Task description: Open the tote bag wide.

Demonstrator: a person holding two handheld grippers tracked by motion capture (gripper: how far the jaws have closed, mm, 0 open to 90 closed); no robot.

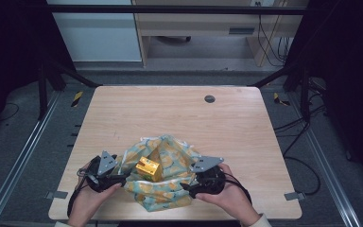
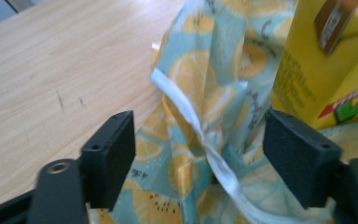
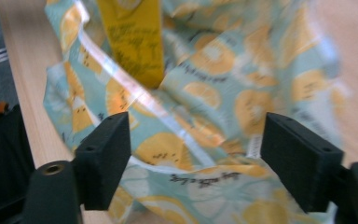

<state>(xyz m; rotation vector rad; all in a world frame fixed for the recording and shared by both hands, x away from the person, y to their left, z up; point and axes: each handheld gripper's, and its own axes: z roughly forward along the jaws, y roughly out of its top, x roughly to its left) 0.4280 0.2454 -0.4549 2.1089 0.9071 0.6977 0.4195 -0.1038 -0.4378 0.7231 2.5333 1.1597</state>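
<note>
One lemon-print bag (image 1: 163, 177) lies crumpled at the near edge of the wooden table (image 1: 170, 118), with one yellow carton (image 1: 148, 168) standing in its open mouth; the carton's long axis rises roughly upright, tilted slightly. Two grippers flank the bag. The left gripper (image 2: 198, 161) has its jaws spread wide with the bag's white hem between them, unpinched. The right gripper (image 3: 193, 156) is likewise spread wide over loose fabric, gripping nothing.

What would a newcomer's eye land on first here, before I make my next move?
The lemon-print bag, crumpled at the near edge of the wooden table, with a bright yellow carton standing in it. Flanking it, the left gripper and right gripper sit with jaws open, the bag's fabric loose between them.
</note>
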